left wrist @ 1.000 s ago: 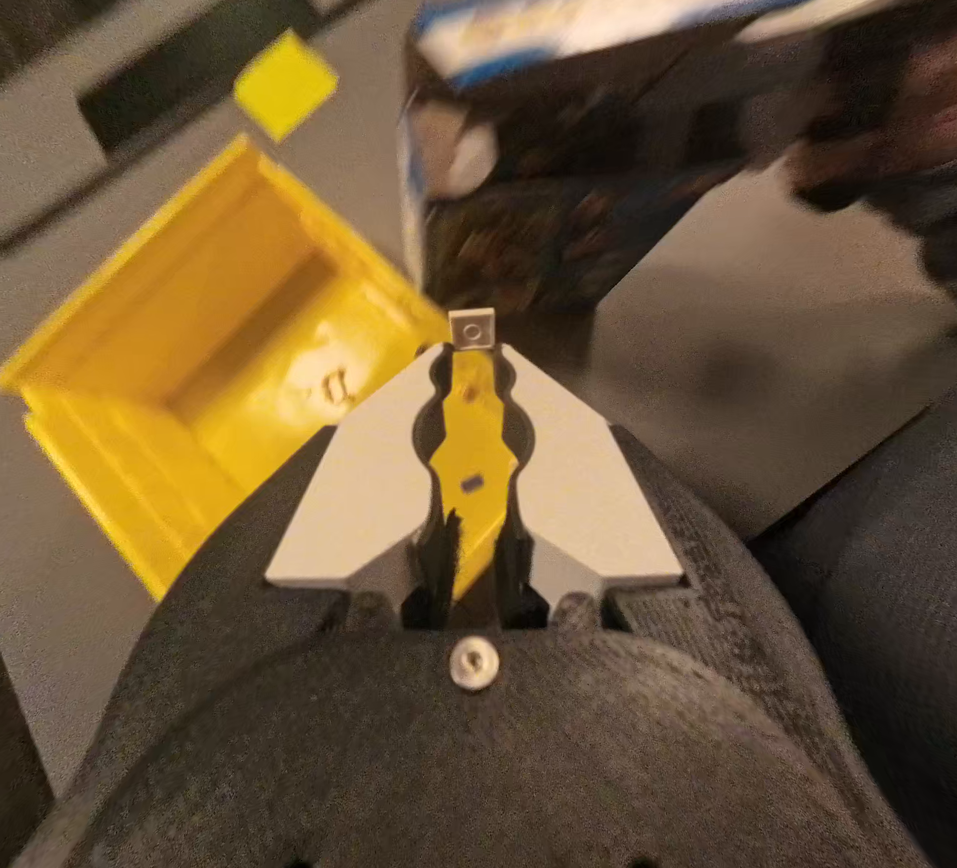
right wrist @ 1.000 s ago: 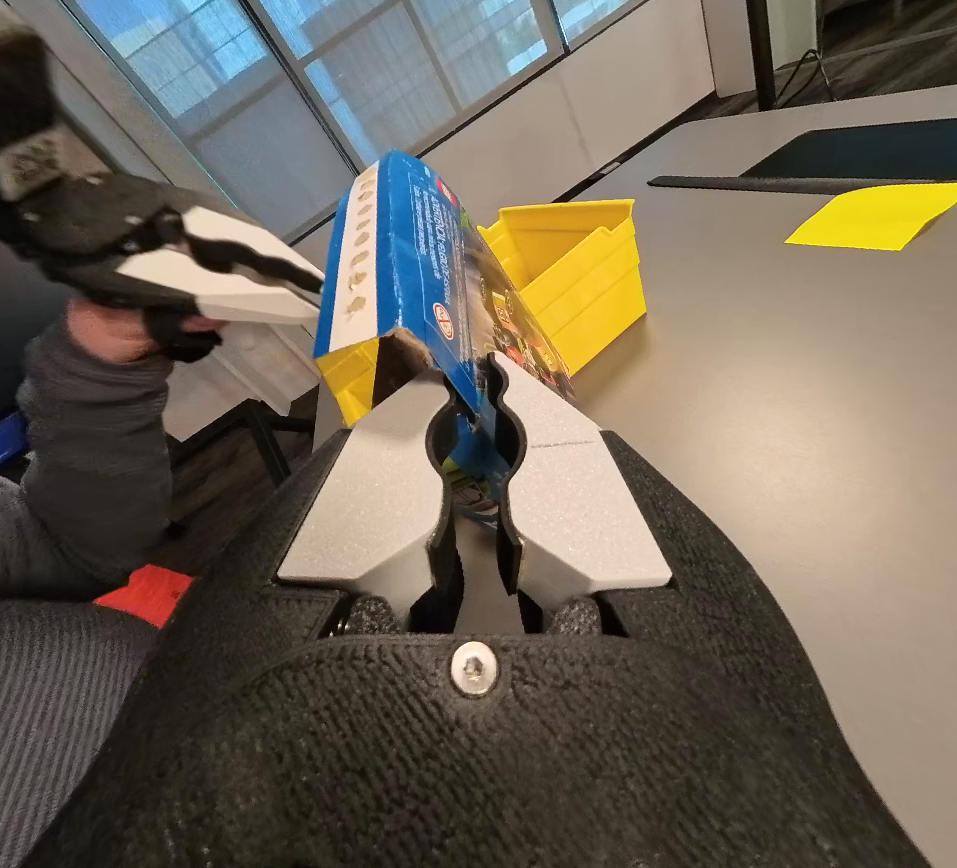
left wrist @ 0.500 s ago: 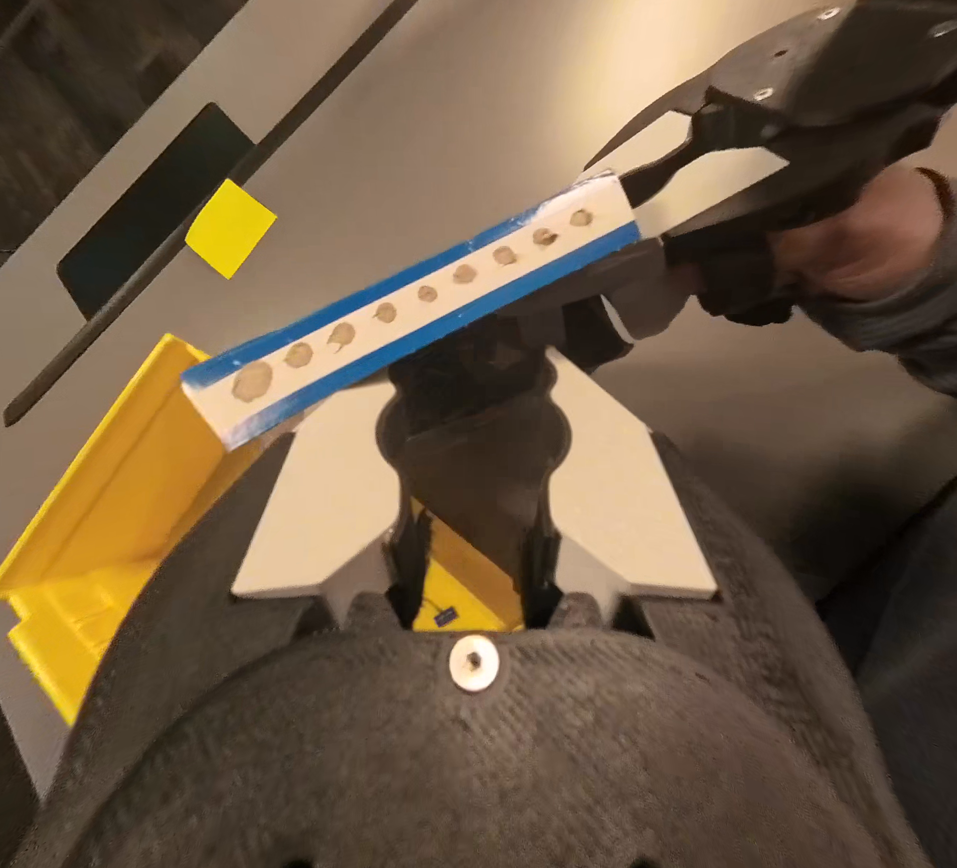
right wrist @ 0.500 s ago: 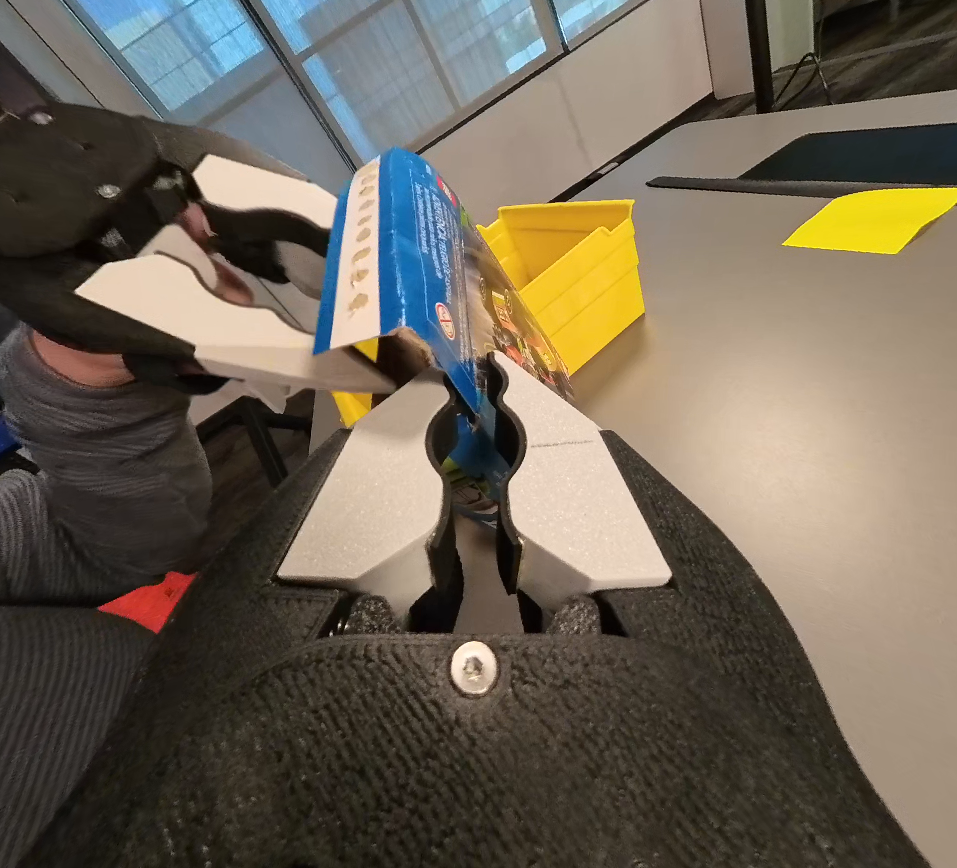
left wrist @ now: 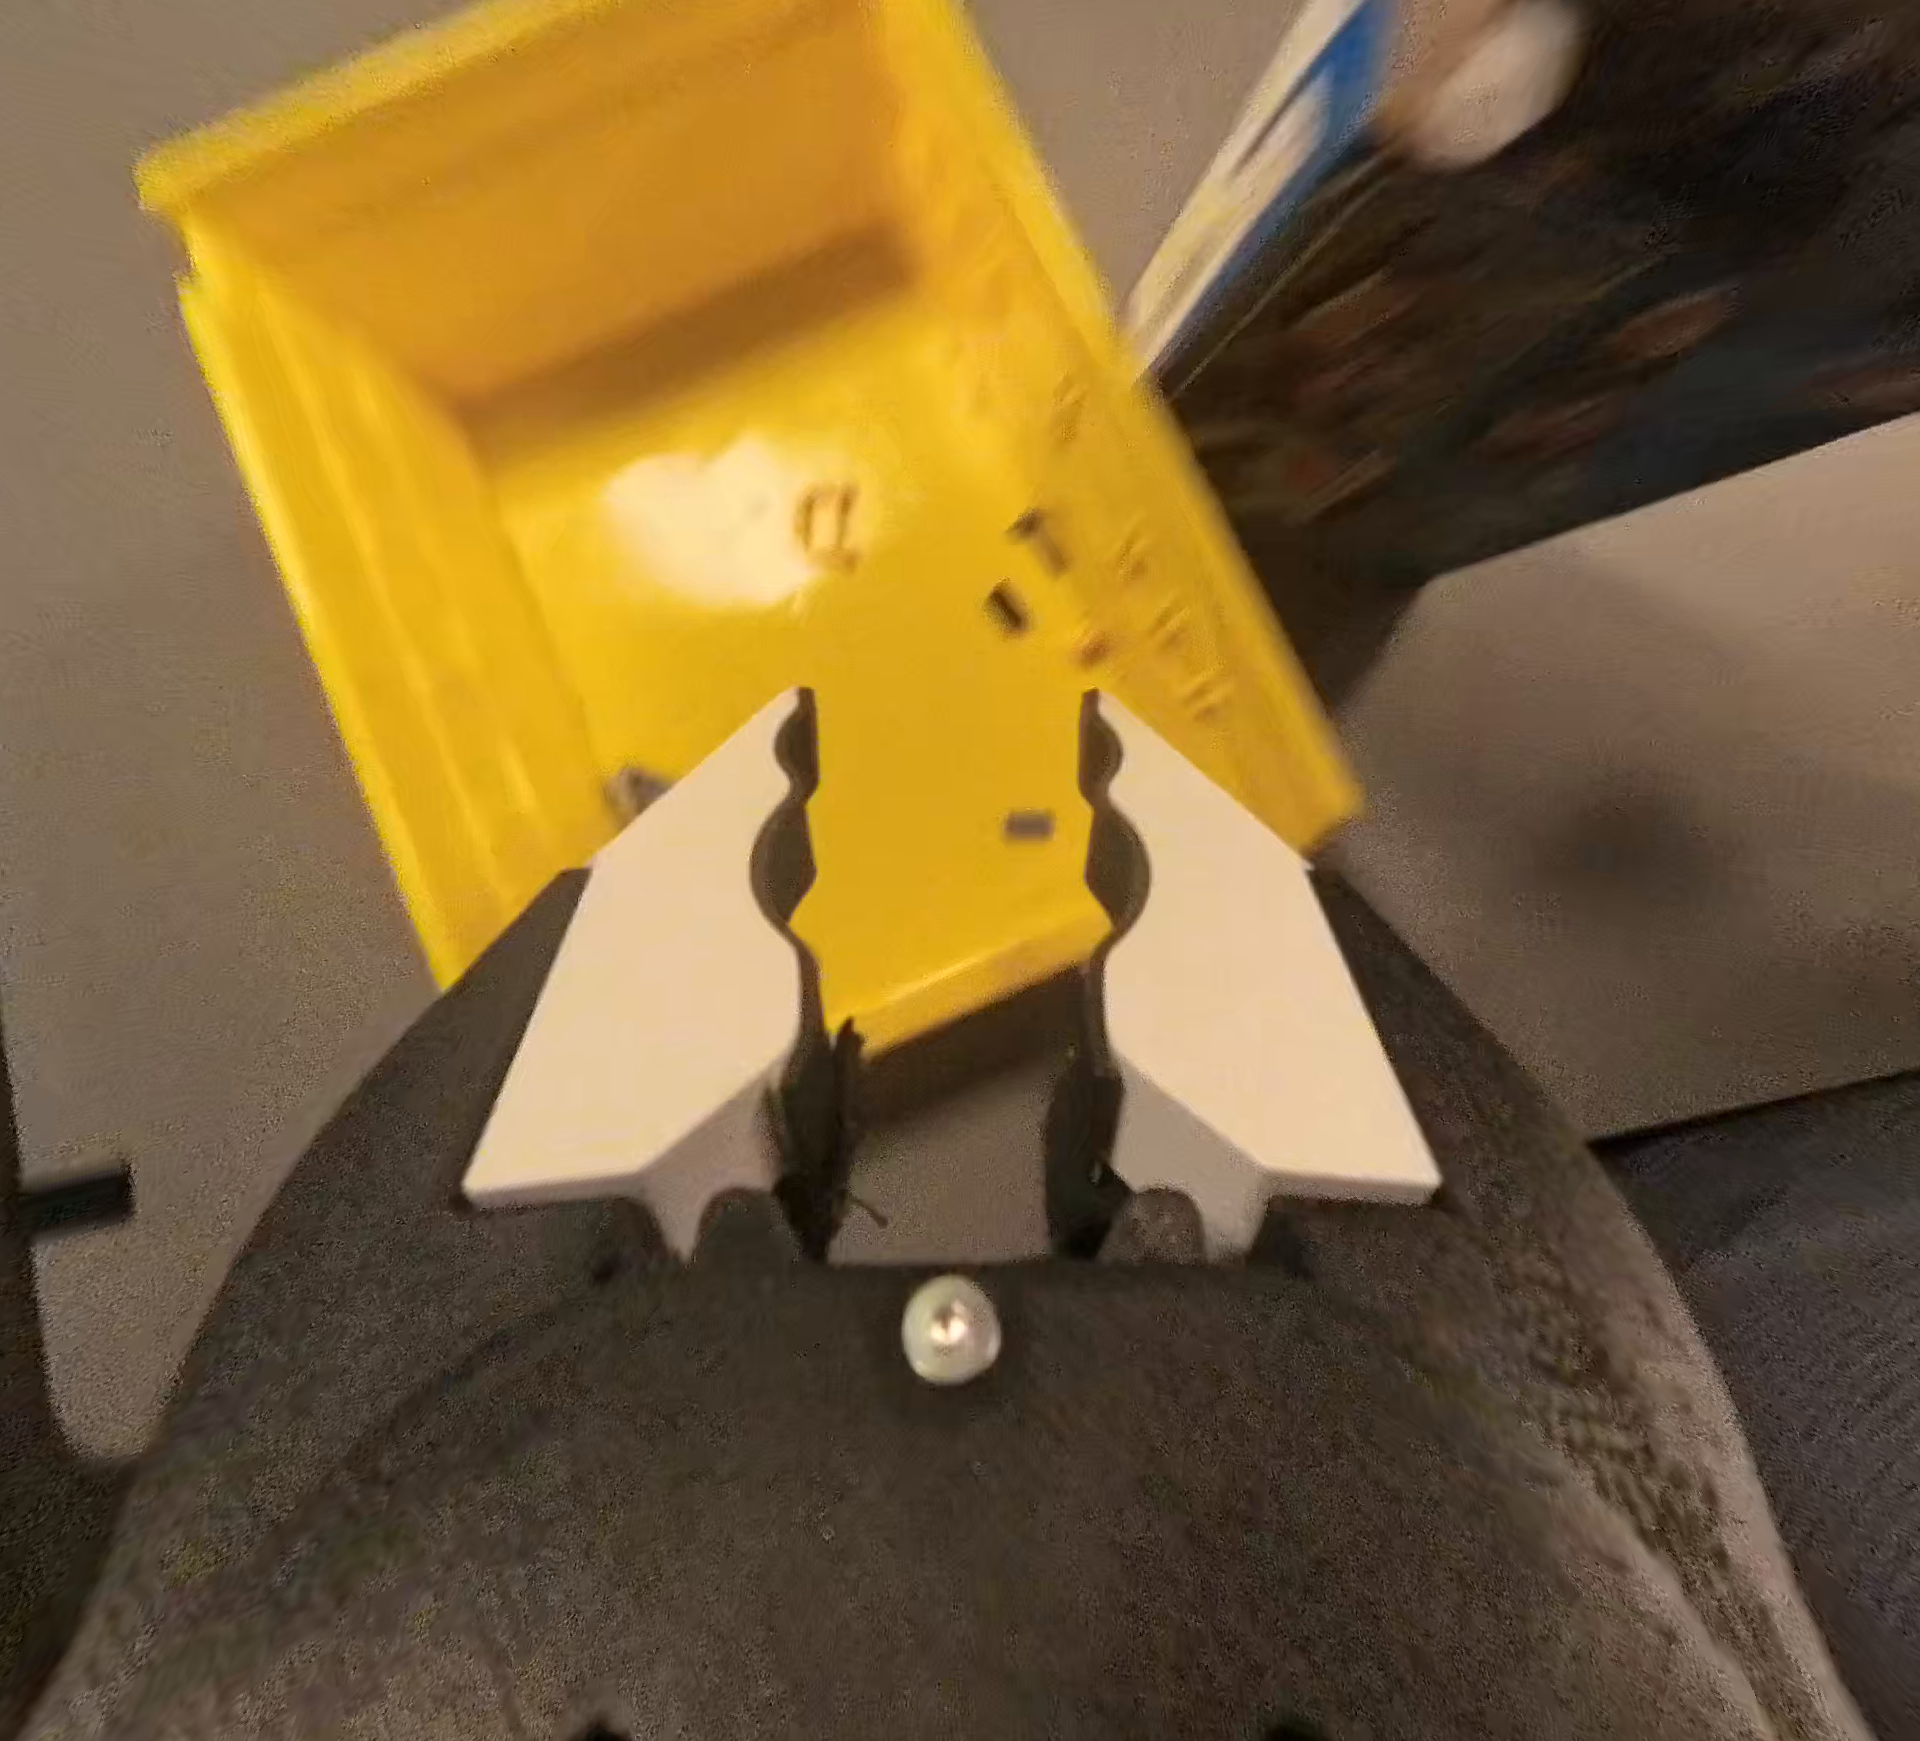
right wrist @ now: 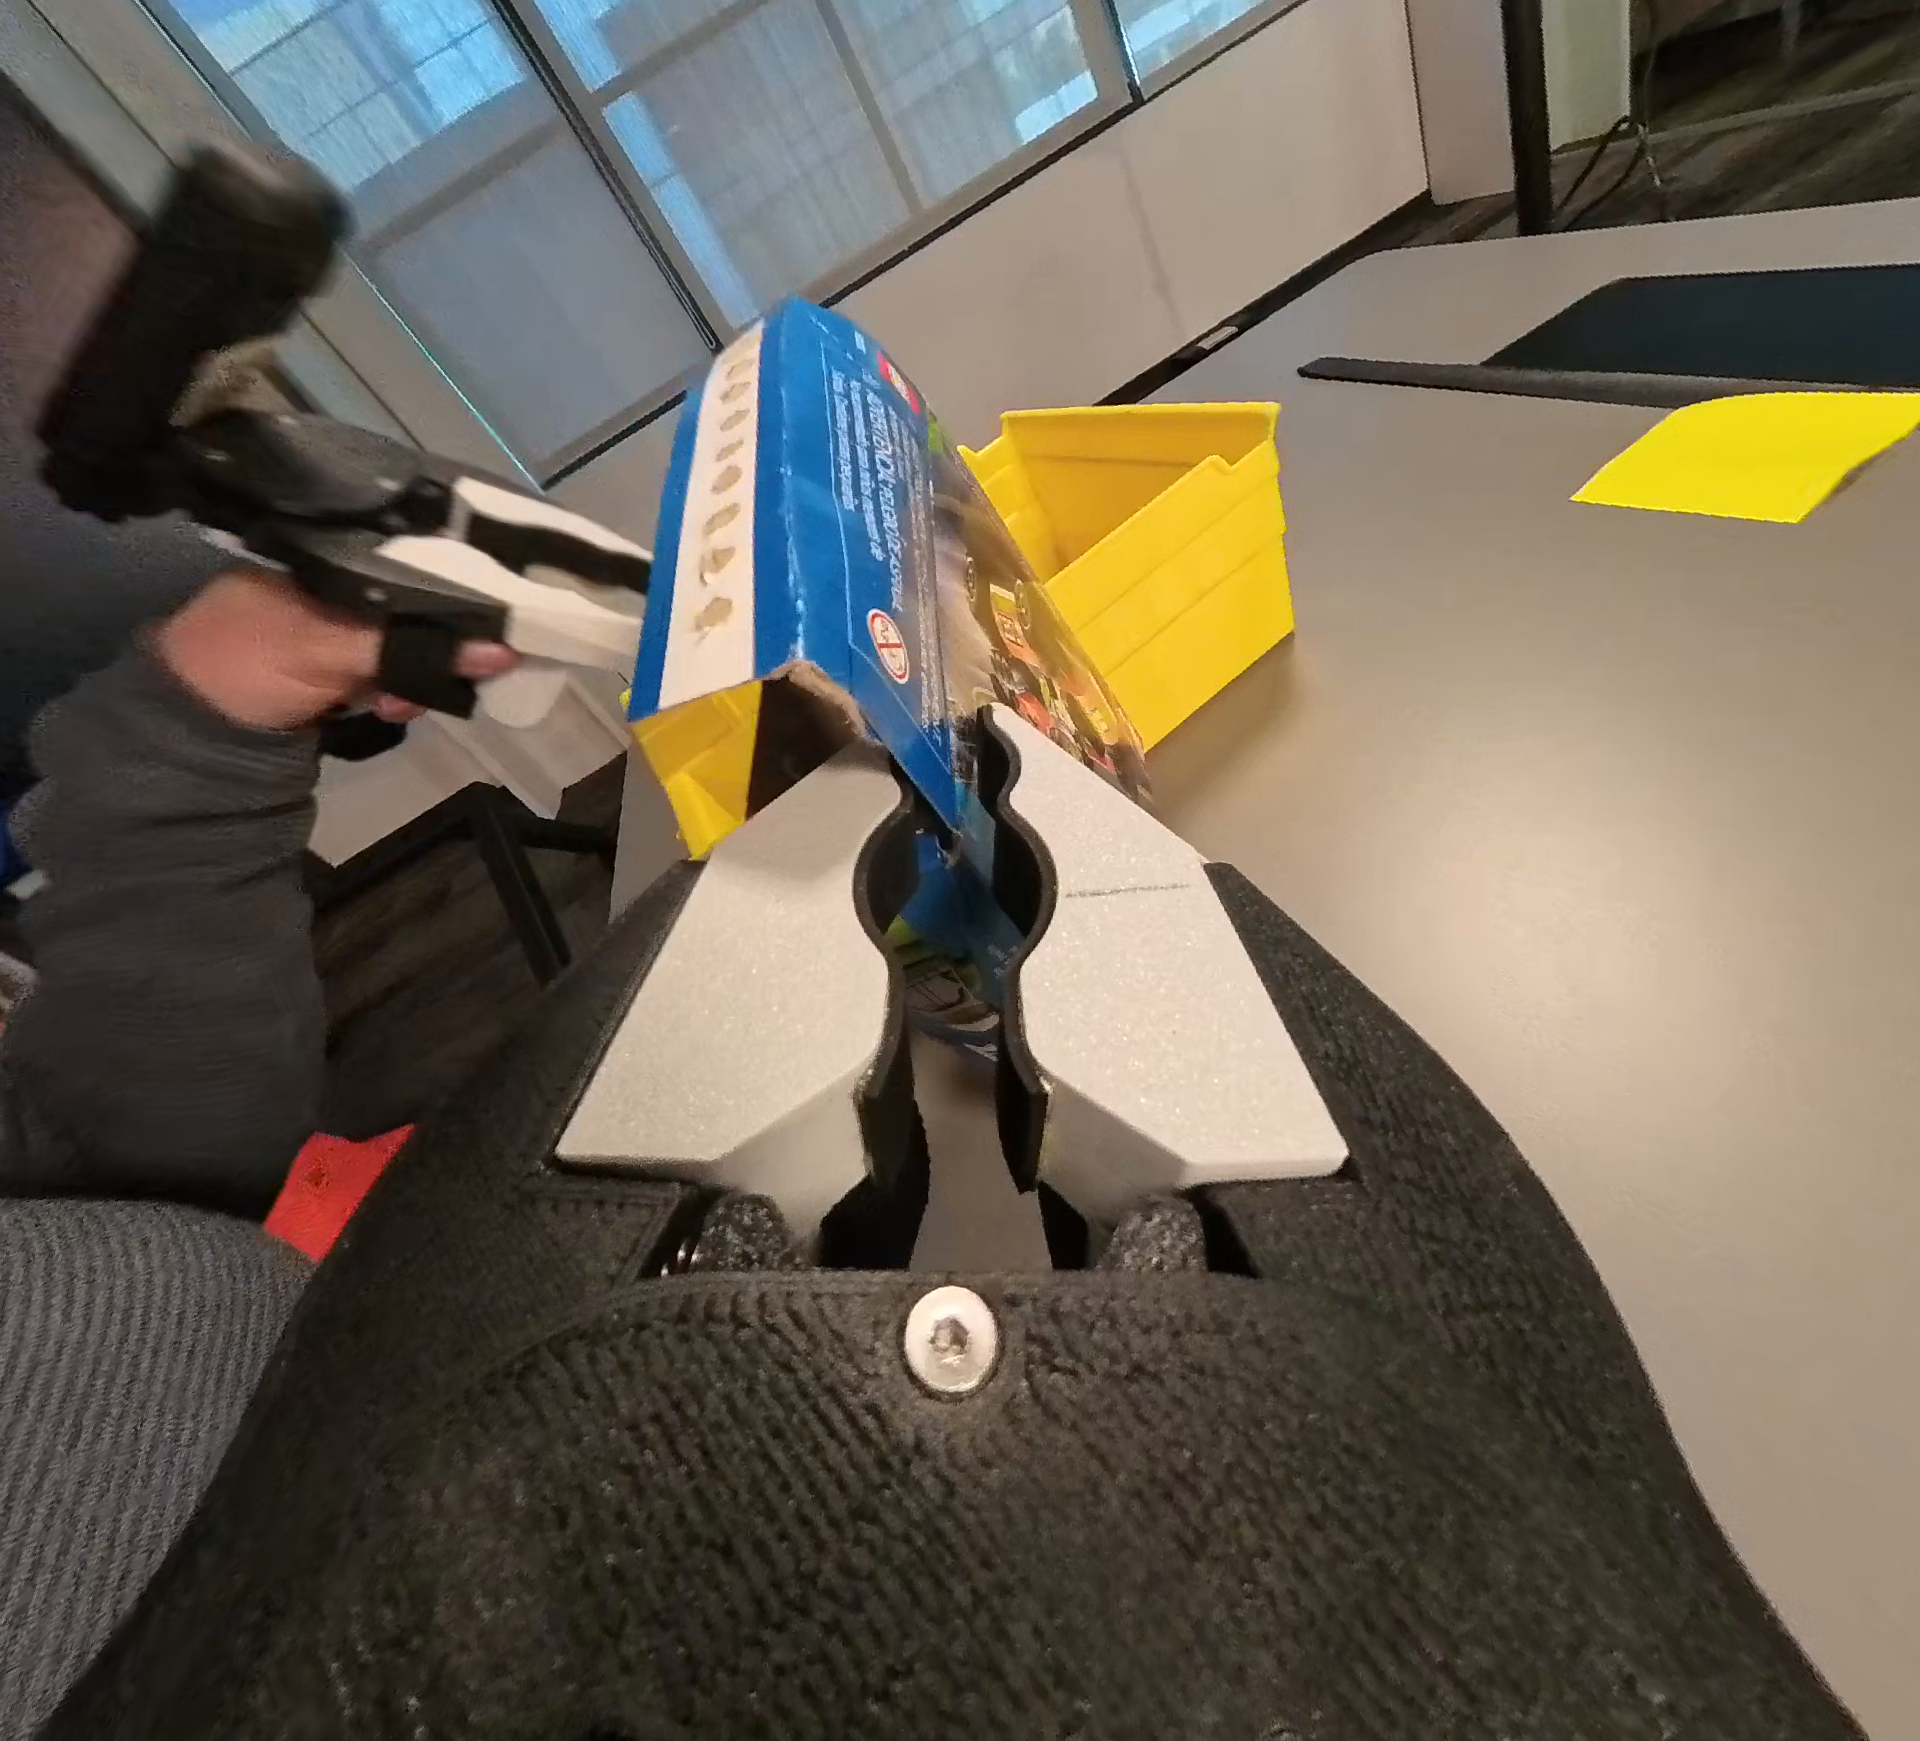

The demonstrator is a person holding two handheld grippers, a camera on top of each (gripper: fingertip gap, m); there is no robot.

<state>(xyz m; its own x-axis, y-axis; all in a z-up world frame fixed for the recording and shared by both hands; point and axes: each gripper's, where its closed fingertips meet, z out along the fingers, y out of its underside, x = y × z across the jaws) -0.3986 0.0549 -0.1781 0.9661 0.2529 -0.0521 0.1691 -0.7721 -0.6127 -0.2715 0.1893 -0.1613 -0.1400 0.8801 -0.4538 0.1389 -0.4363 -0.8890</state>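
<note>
My right gripper is shut on the side wall of a blue cardboard box, at its torn open end, and holds it tilted above the grey table. A yellow bin stands just behind the box. In the left wrist view my left gripper is open and empty over the yellow bin, which holds a few small dark pieces. The box is blurred at the upper right. In the right wrist view the left gripper hangs open next to the box's white flap.
A yellow paper sheet and a black mat lie at the far right of the table. A person's sleeve and a red block are at the left. A tripod pole stands by the windows. Spacing between my two grippers at the tips: around 20 centimetres.
My left gripper held a small grey piece at its tips, then opened; the piece has left the grasp. The gripper swung to the box and back over the bin. The right gripper stayed still.
</note>
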